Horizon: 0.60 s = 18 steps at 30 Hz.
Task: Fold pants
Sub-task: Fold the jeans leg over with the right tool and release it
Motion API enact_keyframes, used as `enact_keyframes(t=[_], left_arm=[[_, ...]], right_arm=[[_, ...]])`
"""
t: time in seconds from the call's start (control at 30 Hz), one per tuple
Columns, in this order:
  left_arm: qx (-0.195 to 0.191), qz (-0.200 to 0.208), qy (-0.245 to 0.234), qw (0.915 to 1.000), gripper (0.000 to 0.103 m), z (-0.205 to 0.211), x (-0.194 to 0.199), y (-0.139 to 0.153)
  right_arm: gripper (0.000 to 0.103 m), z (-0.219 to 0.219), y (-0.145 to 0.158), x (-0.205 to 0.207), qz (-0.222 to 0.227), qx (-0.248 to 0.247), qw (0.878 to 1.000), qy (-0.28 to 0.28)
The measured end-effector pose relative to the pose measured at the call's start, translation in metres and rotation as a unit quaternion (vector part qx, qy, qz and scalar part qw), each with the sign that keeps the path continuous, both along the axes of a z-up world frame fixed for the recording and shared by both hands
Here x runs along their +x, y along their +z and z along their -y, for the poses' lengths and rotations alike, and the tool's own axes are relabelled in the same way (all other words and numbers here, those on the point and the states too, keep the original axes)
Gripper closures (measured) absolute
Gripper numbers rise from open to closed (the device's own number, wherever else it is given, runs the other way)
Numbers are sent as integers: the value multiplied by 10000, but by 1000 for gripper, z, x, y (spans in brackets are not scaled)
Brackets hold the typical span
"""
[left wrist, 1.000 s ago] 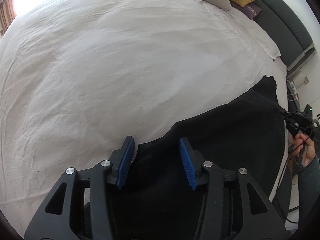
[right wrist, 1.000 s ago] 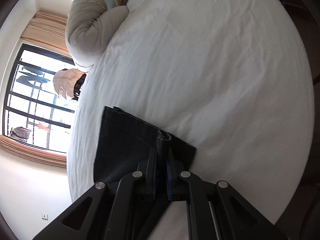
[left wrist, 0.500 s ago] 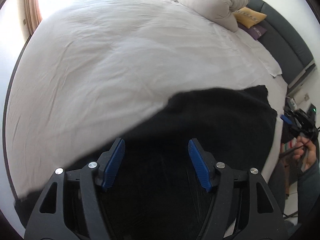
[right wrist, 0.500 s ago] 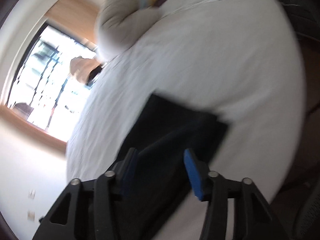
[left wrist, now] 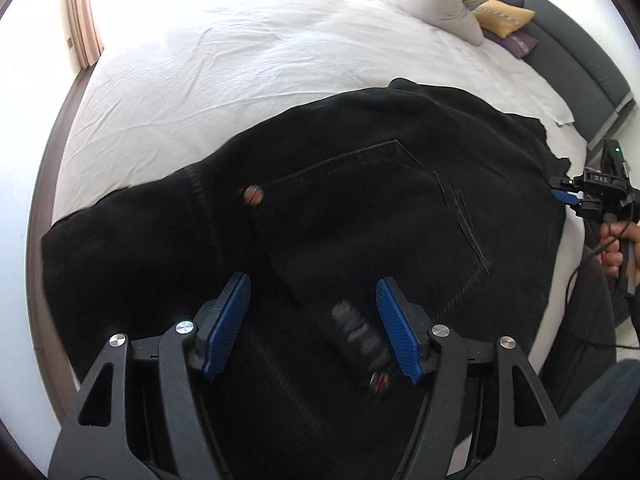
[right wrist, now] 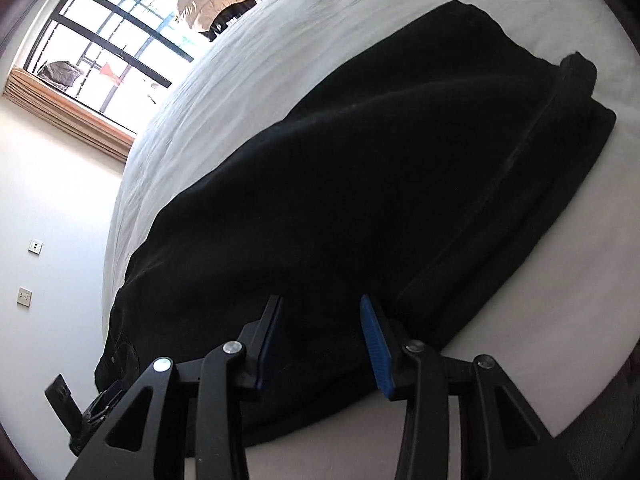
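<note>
Both wrist views look closely down on the pants [left wrist: 380, 208] from opposite ends.

The lower part of the black pants [left wrist: 360, 220] was hidden behind the left gripper [left wrist: 312, 320] and cut off by the bottom edge. A label [left wrist: 360, 336] near the right finger was blurred — its text could not be read. In the right wrist view, the pants [right wrist: 360, 160] were so dark that folds hardly showed — the near edge was hidden behind the right gripper [right wrist: 320, 340].
</note>
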<state>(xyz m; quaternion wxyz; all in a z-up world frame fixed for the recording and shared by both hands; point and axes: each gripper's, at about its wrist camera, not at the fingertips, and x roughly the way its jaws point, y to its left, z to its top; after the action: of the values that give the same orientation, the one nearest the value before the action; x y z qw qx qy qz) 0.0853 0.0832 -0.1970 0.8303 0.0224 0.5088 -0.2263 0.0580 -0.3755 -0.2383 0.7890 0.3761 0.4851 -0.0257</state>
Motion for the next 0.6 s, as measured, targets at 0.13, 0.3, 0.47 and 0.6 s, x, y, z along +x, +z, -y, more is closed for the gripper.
enact_keyframes(t=[0.13,0.3,0.47,0.6], left_arm=[[-20,170,124,9998,39,-16,-16,11],[-295,495,977,9935,39,-47,-37,40],[-822,641,1880,9766,39,-93,-62,62],[-974,484,2259,9680,39,-118,-78,64]], right_arm=[[60,7,23,-34,480,515,9971,-274],[60,27,4,-56,721,1518,9838,-629],[60,7,-13,-49,755,2404,9676,-184],[60,-21,-20,-58,511,2505,9666,150]])
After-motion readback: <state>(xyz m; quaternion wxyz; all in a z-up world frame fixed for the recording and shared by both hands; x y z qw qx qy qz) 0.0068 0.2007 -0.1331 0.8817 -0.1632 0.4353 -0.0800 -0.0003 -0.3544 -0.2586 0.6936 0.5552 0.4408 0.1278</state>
